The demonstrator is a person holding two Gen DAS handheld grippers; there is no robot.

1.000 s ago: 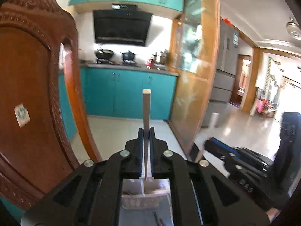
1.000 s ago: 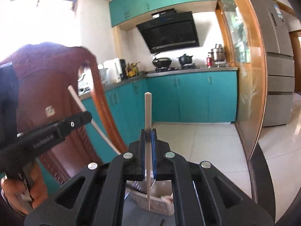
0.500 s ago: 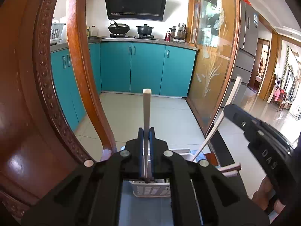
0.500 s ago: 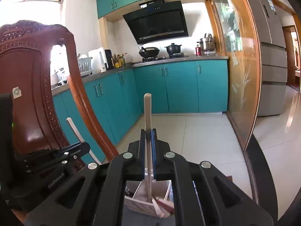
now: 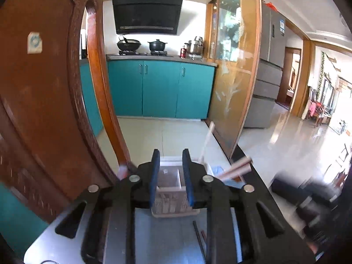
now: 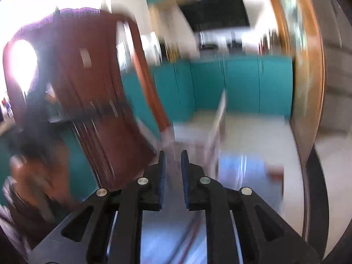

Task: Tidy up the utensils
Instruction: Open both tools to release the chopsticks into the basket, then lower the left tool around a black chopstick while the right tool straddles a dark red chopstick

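The left gripper [image 5: 169, 154] hangs low over the grey table [image 5: 167, 237], its blue-padded jaws opening and empty — the pale chopstick they pinched upright a second ago is gone from between them. Just beyond the fingertips sits the white slotted basket [image 5: 173, 208], with a chopstick [image 5: 205, 142] leaning out of its right side and two wooden handles [image 5: 236, 168] jutting further right. A dark chopstick [image 5: 199, 237] lies on the table nearer the camera. The right gripper [image 6: 173, 155], blurred, has its jaws opening too, its stick likewise gone. Behind rises a carved wooden chair [image 5: 50, 92].
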